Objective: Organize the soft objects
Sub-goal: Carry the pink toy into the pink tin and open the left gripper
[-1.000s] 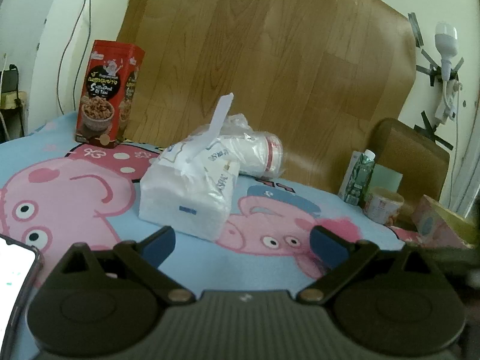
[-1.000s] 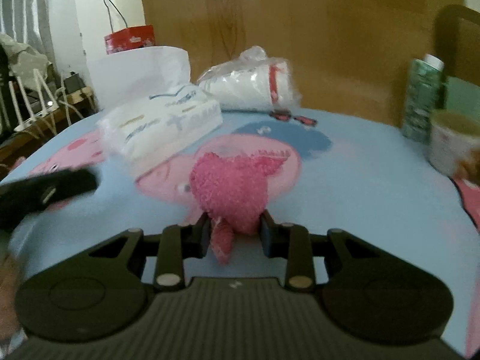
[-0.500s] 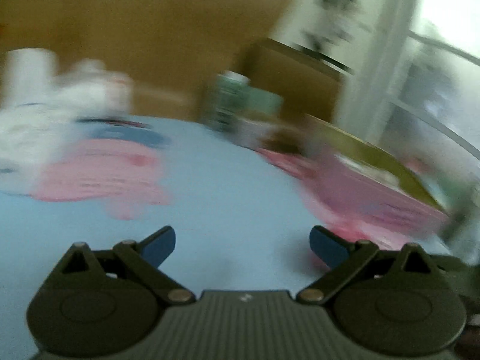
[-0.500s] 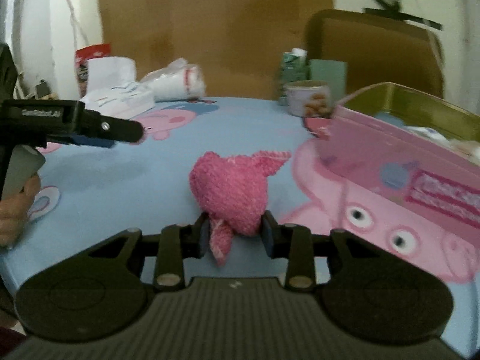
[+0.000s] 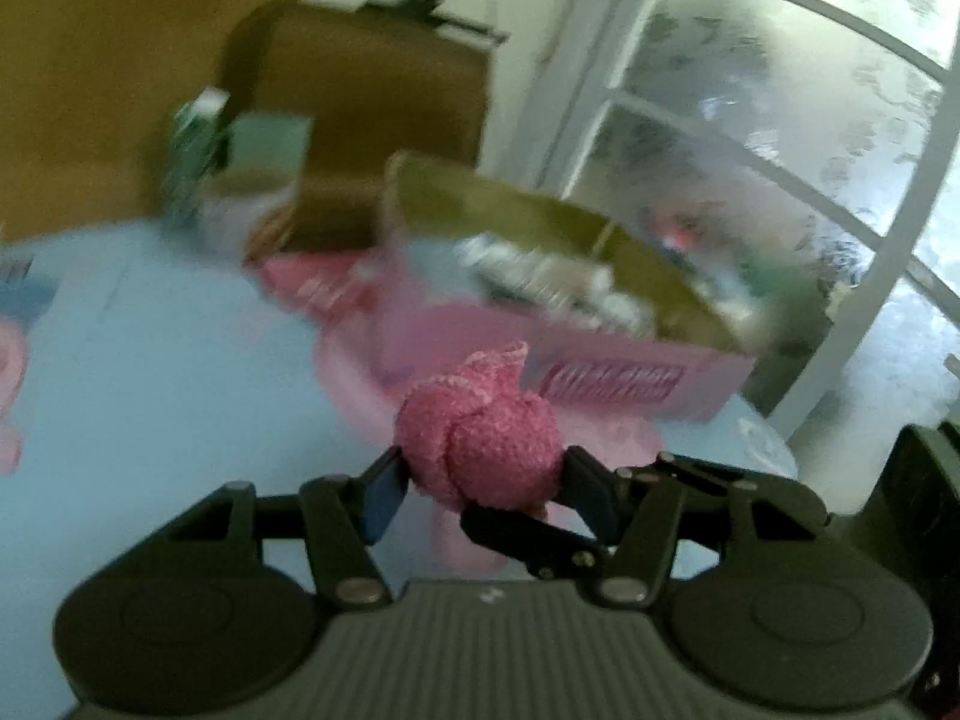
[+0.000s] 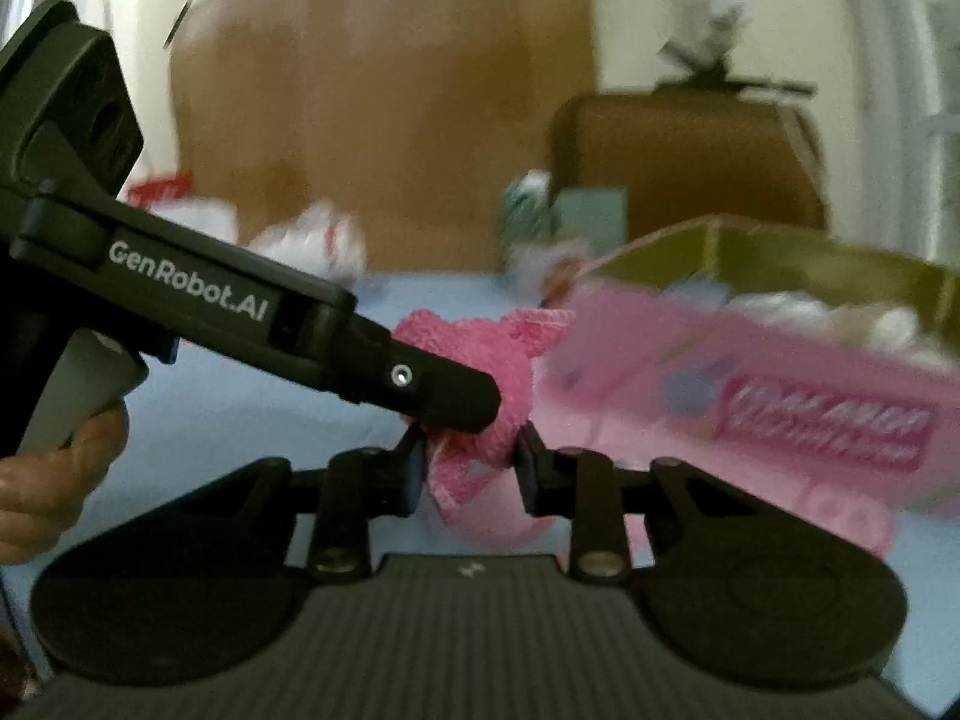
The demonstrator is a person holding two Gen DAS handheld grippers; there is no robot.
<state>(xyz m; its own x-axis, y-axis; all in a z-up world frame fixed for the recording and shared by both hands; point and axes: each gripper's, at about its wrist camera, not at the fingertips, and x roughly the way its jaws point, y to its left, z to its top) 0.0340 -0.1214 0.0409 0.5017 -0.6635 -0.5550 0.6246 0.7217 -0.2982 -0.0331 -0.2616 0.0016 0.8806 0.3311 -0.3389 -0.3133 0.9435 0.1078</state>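
Observation:
A fuzzy pink plush toy hangs just above the blue tablecloth, held between both grippers. My left gripper has its blue pads against the toy's two sides, and its jaws are closing. In the right wrist view one left finger crosses in front of the toy. My right gripper grips the toy's lower part, its jaws closing a little tighter. An open pink box with an olive inside stands right behind the toy, also seen as the pink box.
White soft items lie in the box. A green bottle and a paper cup stand at the back, before a brown chair. A window is at right. A hand holds the left gripper.
The left gripper swung right, away from the tissue pack, and closed around the toy. The right gripper carried the toy right, up to the pink box.

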